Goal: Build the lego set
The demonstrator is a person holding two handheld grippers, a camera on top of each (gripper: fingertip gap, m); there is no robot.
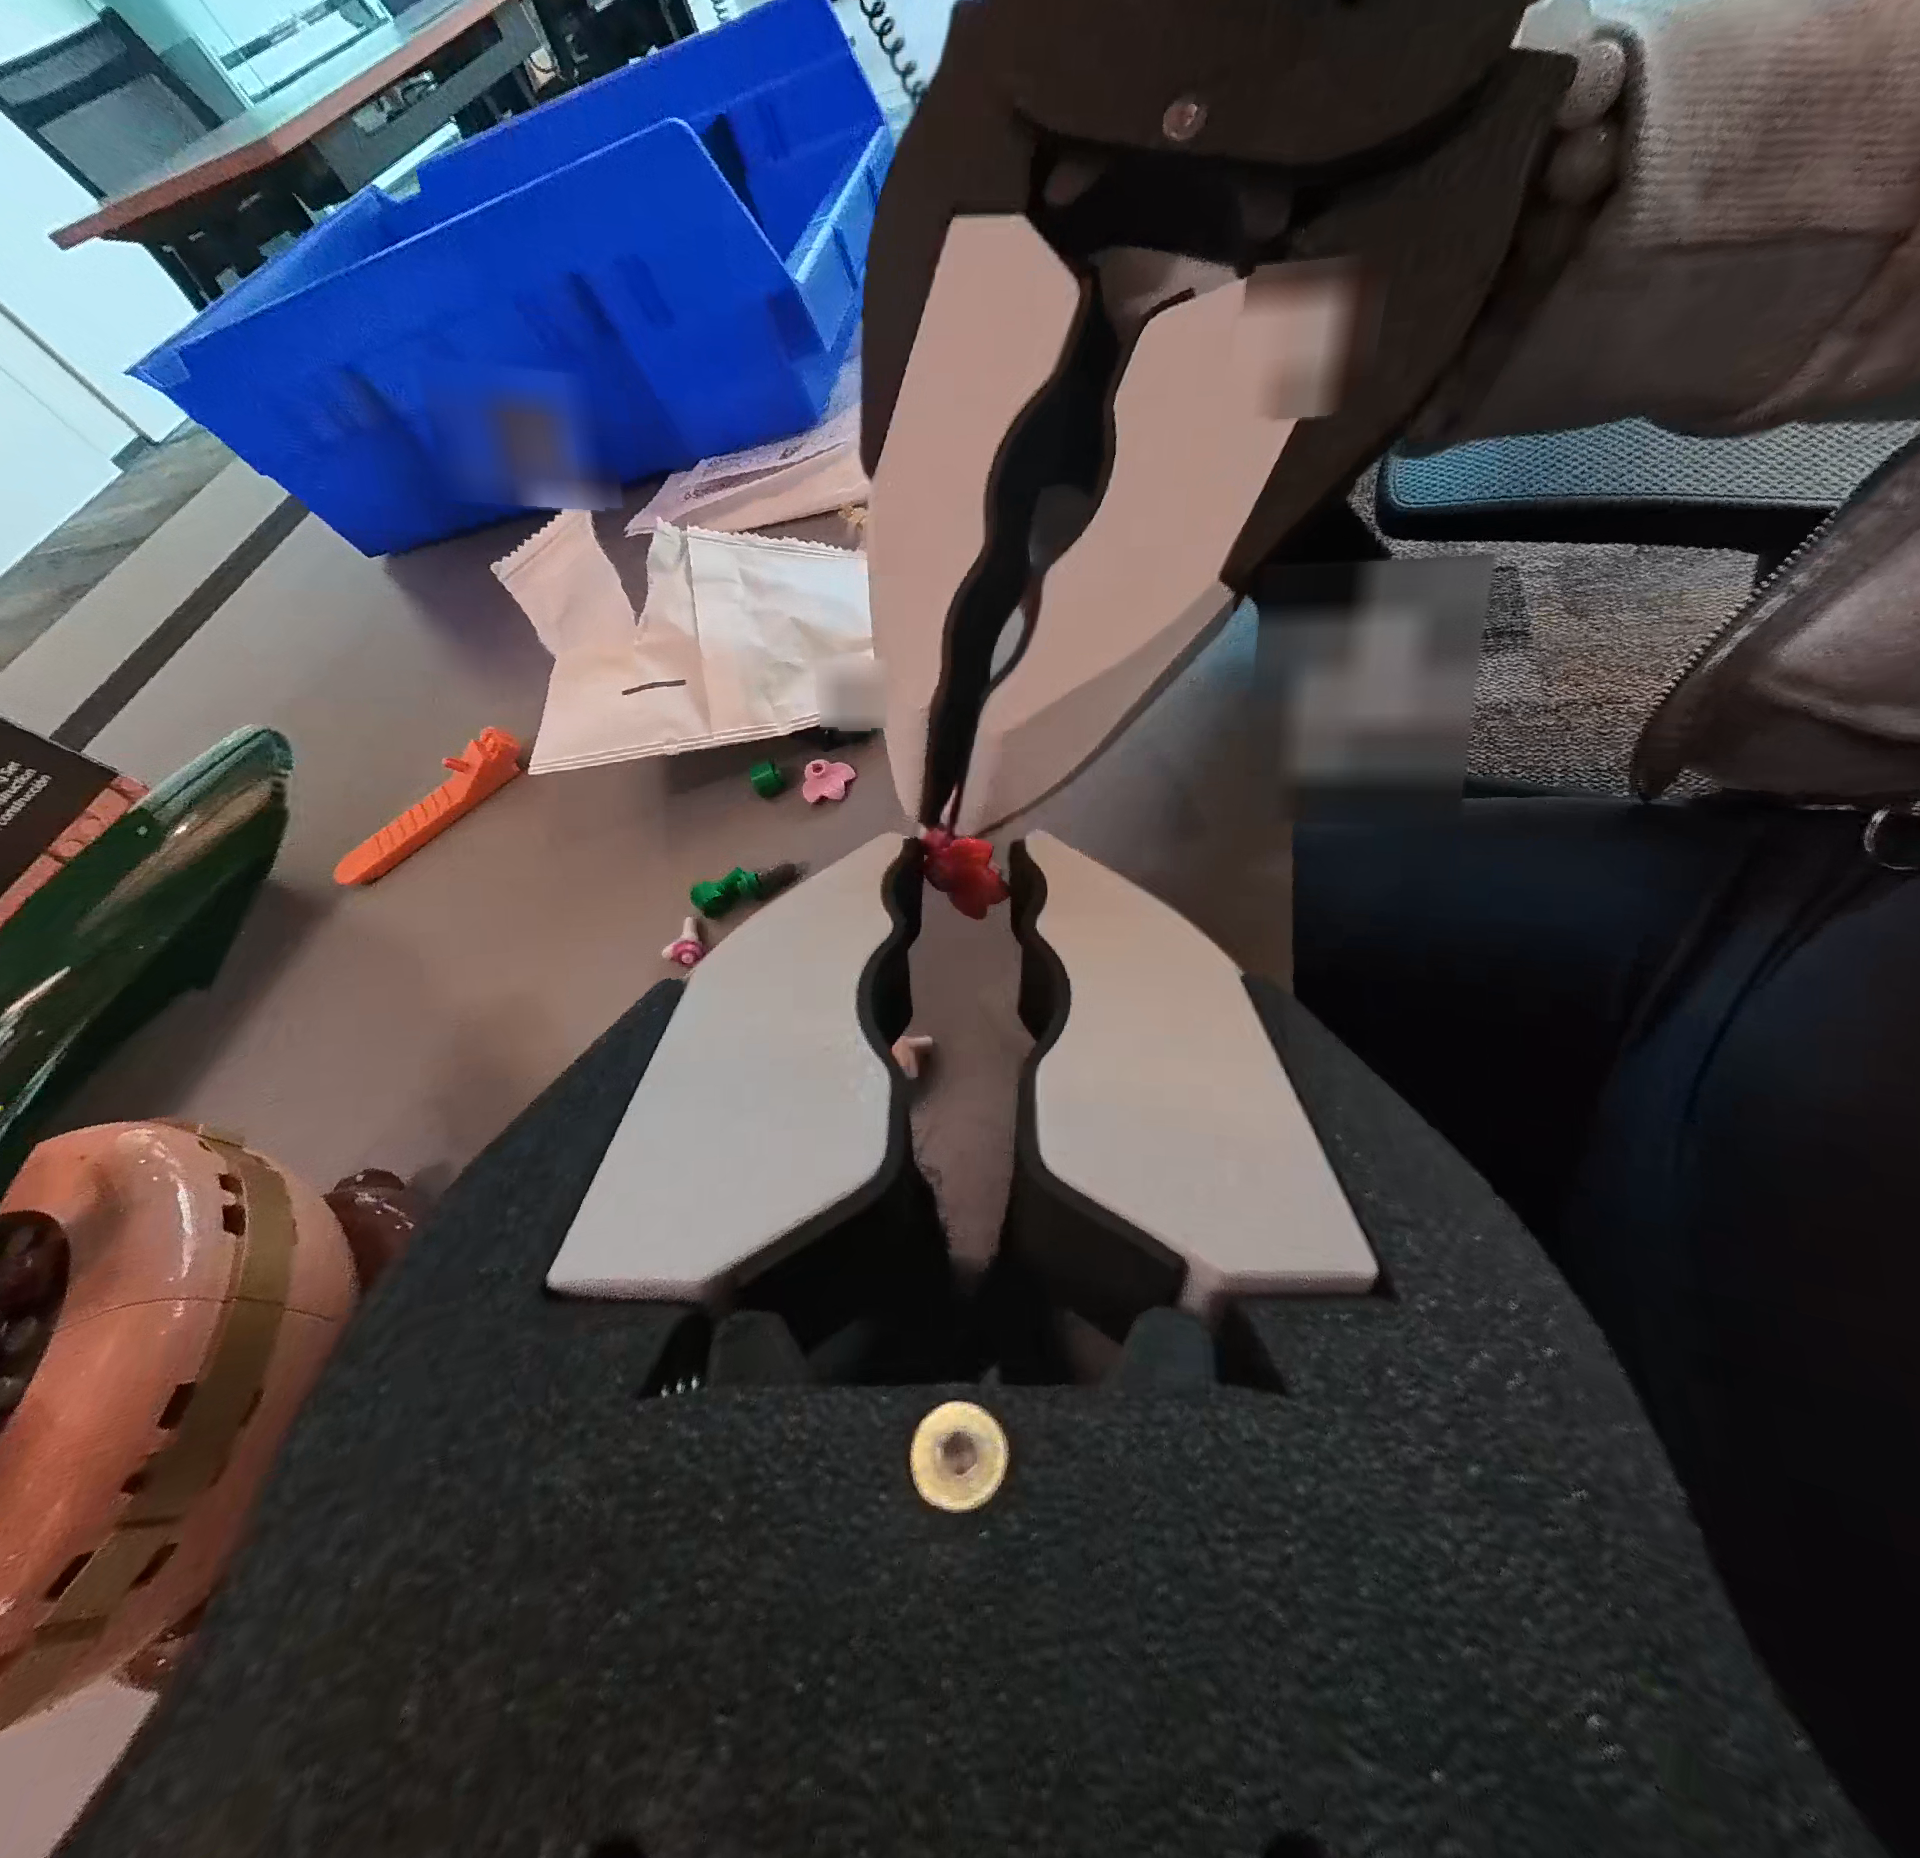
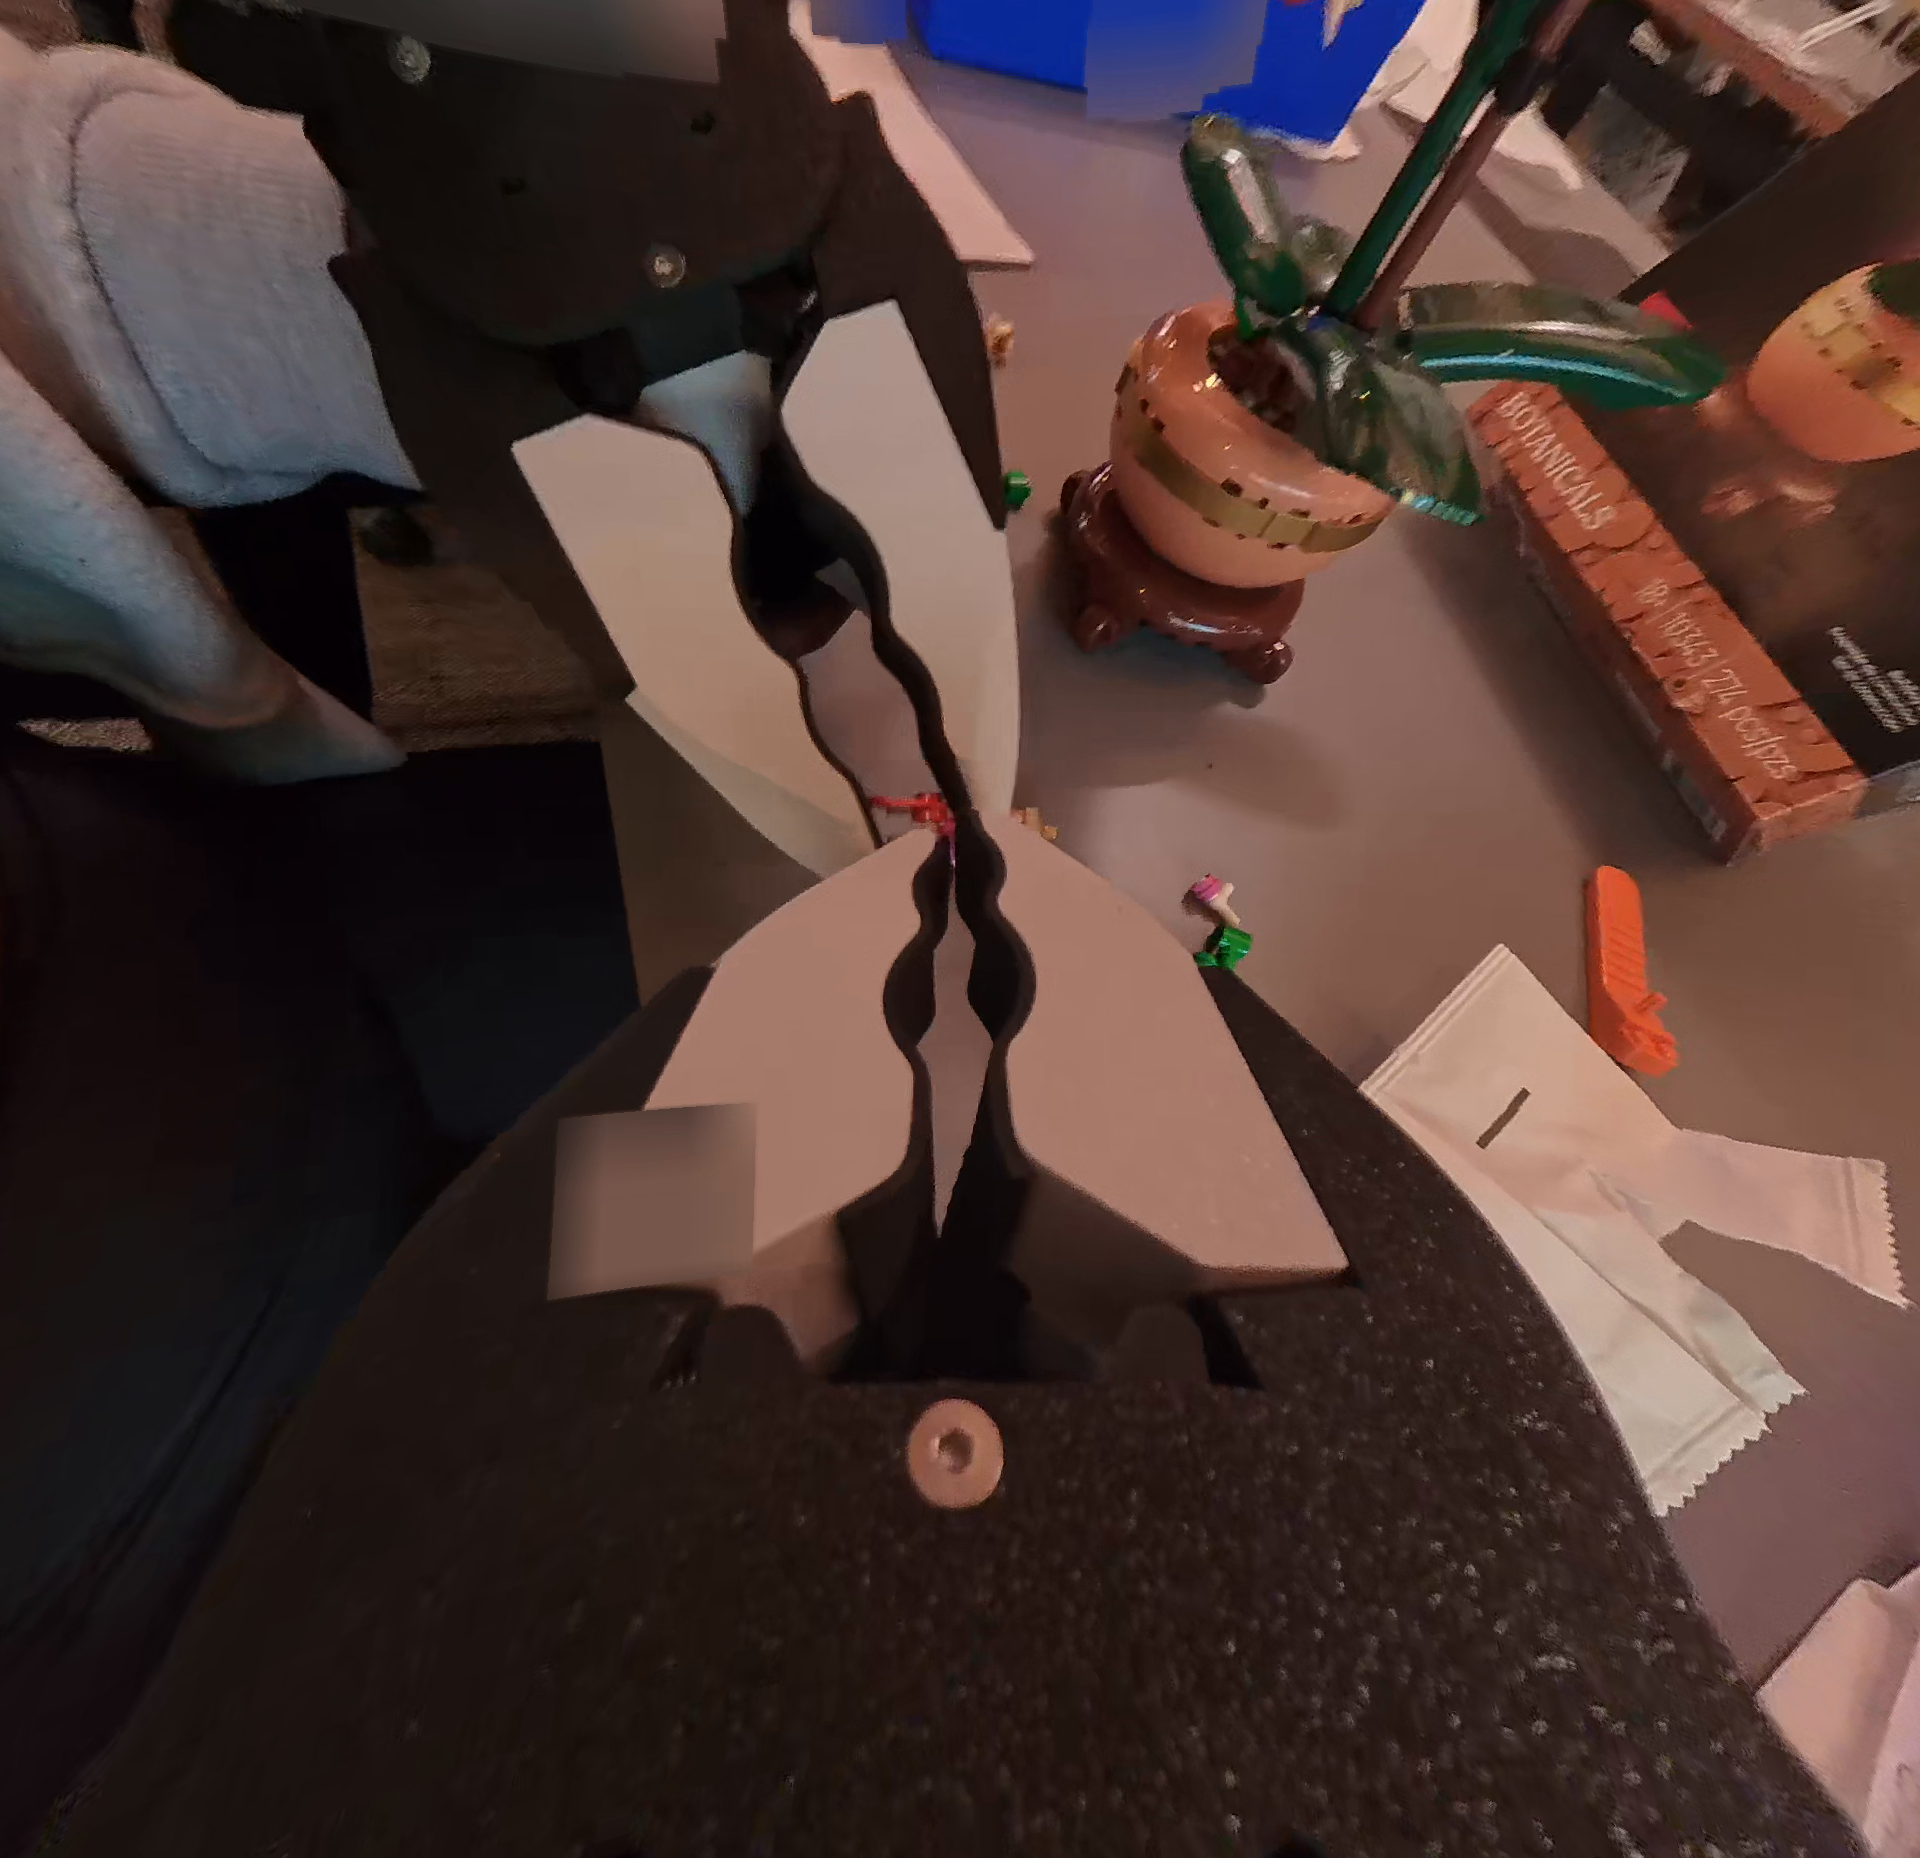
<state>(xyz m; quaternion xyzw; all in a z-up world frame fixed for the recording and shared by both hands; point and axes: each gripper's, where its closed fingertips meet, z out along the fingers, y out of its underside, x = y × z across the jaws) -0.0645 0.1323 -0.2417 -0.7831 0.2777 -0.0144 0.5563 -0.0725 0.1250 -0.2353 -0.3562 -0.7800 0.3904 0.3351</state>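
Note:
A small red flower piece (image 1: 964,871) sits between the tips of my left gripper (image 1: 964,854), whose jaws stand narrowly apart and close against its sides. My right gripper (image 1: 935,821) comes down from above, its tips pinched on the top of the same piece. In the right wrist view, my right gripper (image 2: 961,844) is almost fully closed with a sliver of pink-red between the tips. The red piece (image 2: 920,807) shows just beyond, between the tips of the left gripper (image 2: 930,829). The built pot with green leaves (image 2: 1216,478) stands on the table behind; it also shows in the left wrist view (image 1: 156,1341).
Loose green (image 1: 724,889) and pink pieces (image 1: 828,780), an orange brick separator (image 1: 426,811) and white paper bags (image 1: 727,645) lie on the grey table. A blue bin (image 1: 499,333) stands at the back. The set's box (image 2: 1662,613) is beside the pot. A person's legs (image 1: 1610,1081) are at the table edge. Only a small space, under 4 cm, lies between the two pairs of fingers.

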